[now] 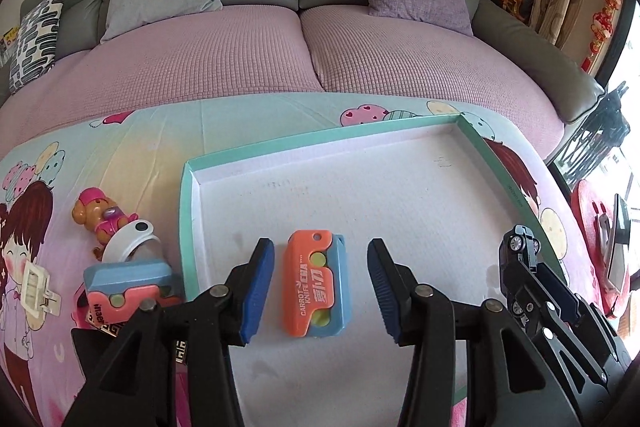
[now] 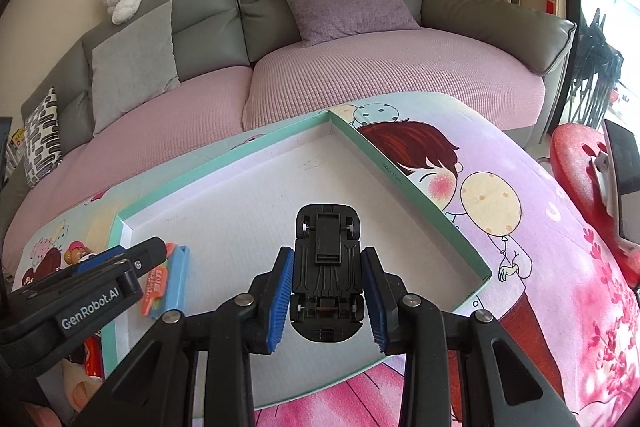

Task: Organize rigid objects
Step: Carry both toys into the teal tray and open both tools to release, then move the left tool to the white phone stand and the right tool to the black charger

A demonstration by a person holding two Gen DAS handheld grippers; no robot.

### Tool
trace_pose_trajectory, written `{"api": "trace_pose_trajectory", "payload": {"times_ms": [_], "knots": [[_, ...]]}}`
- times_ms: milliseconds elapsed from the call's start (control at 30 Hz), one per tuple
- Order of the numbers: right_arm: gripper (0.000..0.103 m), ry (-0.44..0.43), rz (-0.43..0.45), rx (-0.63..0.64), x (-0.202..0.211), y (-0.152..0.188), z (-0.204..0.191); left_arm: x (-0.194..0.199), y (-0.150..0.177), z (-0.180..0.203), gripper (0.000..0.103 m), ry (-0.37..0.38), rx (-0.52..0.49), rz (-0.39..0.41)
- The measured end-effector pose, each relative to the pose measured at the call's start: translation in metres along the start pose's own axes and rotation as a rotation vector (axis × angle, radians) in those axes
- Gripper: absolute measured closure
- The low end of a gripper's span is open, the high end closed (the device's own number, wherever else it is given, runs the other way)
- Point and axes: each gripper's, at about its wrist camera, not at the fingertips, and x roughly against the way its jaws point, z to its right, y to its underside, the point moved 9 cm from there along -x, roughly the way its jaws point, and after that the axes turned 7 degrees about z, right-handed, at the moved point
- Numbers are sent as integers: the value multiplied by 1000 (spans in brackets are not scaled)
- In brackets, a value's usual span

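An orange and blue carrot-knife toy (image 1: pixel 314 283) lies flat on the white floor of a teal-rimmed tray (image 1: pixel 188 211). My left gripper (image 1: pixel 320 251) straddles it, open, with a gap between each blue pad and the toy. The same toy (image 2: pixel 170 279) shows at the left of the right wrist view, partly behind the left gripper. My right gripper (image 2: pixel 328 253) is shut on a black toy car (image 2: pixel 328 267), held underside up over the tray's (image 2: pixel 400 179) near right part. The car (image 1: pixel 520 247) also appears at the right edge of the left wrist view.
Outside the tray's left rim lie a second carrot-knife toy (image 1: pixel 128 283), a pink and brown pup figure (image 1: pixel 100 215), a white ring-shaped piece (image 1: pixel 132 239) and a white clip (image 1: pixel 38 287). A sofa (image 1: pixel 312 39) stands behind the cartoon-print cloth. A red stool (image 2: pixel 576 155) stands at the right.
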Motion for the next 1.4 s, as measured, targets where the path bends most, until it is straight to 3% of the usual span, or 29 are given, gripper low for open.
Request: {"api": "trace_pose_trajectory", "payload": {"times_ms": [33, 133, 267, 433, 500, 633, 700, 833, 967, 1167, 1233, 1400], "knots": [[67, -1, -2, 1, -1, 0, 0, 1, -1, -2, 40, -4, 7, 4], [67, 1, -5, 10, -1, 1, -2, 5, -2, -10, 38, -19, 31, 12], [67, 13, -9, 18, -3, 2, -2, 10, -3, -21, 22, -55, 56, 23], [65, 31, -15, 29, -4, 3, -1, 13, -3, -35, 17, -88, 80, 29], [53, 43, -13, 41, -3, 3, -1, 13, -4, -39, 14, -103, 86, 31], [50, 42, -6, 43, 0, 1, -2, 15, -1, -45, 14, -120, 95, 31], [40, 49, -5, 50, 0, 1, -2, 15, 0, -47, 14, -126, 100, 30], [36, 55, -3, 59, 0, 1, -3, 17, 3, -55, 14, -147, 114, 28], [19, 53, -2, 68, 0, 1, -5, 23, 7, -64, 14, -169, 138, 31], [11, 58, 4, 72, 0, 1, -7, 35, 15, -83, 9, -211, 176, 43], [0, 59, 15, 70, 1, 0, -8, 41, 18, -90, 5, -216, 193, 57], [0, 46, 49, 78, 8, -5, -16, 57, 23, -110, 4, -221, 254, 102]]}}
